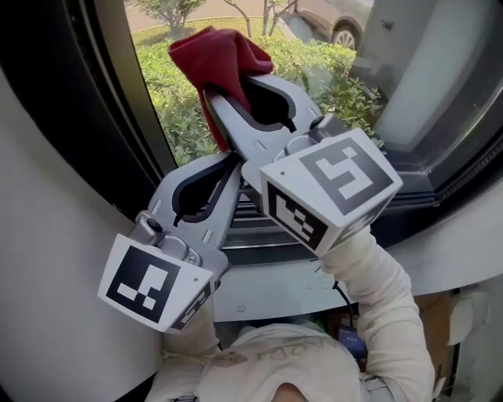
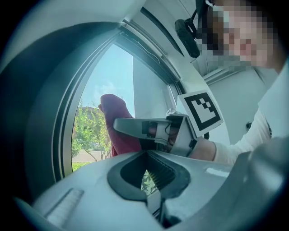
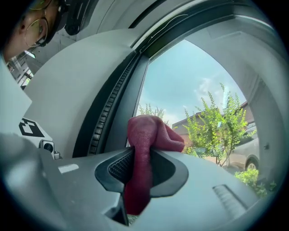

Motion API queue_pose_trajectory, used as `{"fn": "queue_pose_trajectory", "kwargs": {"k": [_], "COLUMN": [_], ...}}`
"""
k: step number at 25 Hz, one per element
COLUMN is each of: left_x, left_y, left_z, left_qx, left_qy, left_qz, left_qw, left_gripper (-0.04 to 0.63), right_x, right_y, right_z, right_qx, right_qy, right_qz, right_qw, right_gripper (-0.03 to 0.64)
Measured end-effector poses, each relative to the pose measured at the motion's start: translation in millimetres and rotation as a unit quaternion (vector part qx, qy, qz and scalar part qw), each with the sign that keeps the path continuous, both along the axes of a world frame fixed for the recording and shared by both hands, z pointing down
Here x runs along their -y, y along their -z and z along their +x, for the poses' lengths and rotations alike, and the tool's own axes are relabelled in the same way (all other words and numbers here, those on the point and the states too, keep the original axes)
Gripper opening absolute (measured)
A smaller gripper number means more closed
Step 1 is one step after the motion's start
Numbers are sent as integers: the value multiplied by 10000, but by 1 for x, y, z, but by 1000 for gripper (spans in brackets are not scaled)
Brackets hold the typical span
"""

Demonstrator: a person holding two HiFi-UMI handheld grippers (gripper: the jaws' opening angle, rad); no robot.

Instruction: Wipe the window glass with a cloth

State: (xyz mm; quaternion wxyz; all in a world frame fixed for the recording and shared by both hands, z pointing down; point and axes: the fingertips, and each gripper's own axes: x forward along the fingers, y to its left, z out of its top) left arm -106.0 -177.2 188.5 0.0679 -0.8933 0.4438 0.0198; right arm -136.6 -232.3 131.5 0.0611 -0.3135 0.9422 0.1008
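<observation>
Beyond a curved dark window frame (image 1: 102, 102), green shrubs (image 1: 173, 86) and part of a parked car (image 1: 346, 23) show through the window glass (image 1: 314, 47), which fills the upper part of the head view. The red cloth (image 1: 216, 51) sits at the upper middle of that frame, bunched at the tip of the right gripper (image 1: 236, 90). In the right gripper view its fingers are clamped on the cloth, a fold running down between them and a wad bulging out ahead toward the pane. The cloth looks pressed against the glass or just off it; the pictures do not settle which. The left gripper (image 1: 228, 177) lies lower and to the left in the head view, tucked under the right one, pointing at the same pane. Its fingers are drawn together with nothing between them, only greenery showing through the gap in their pads. Wiping seems to be under way near the frame's left edge. No streaks or cleaned patches stand out, so how much glass is done cannot be judged, and most of the pane to the right probably remains.
</observation>
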Motion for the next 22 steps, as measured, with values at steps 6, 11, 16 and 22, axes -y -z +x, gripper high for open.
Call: {"fn": "queue_pose_trajectory", "kwargs": {"k": [6,11,16,22], "left_x": [9,13,20,22], "left_y": [8,-3,-10,2], "left_z": [6,32,63,102], "left_qx": [-85,18,111,168], "left_qy": [-6,-27,-194,-458], "left_qz": [-63,-103,-108,-131], "left_qw": [9999,9999,9997,9987], "left_gripper": [0,0,0,0], "right_x": [9,13,21,27], "right_y": [-11,-23,-28,-17], "right_z": [11,62,113,168], "right_qx": [-201,28,238,399], "right_qy": [82,-167,-455,-797], "right_qz": [-154,-240,-293,-331], "right_qw": [9996,9996,9983,9955], "right_gripper": [98,101,101,101]}}
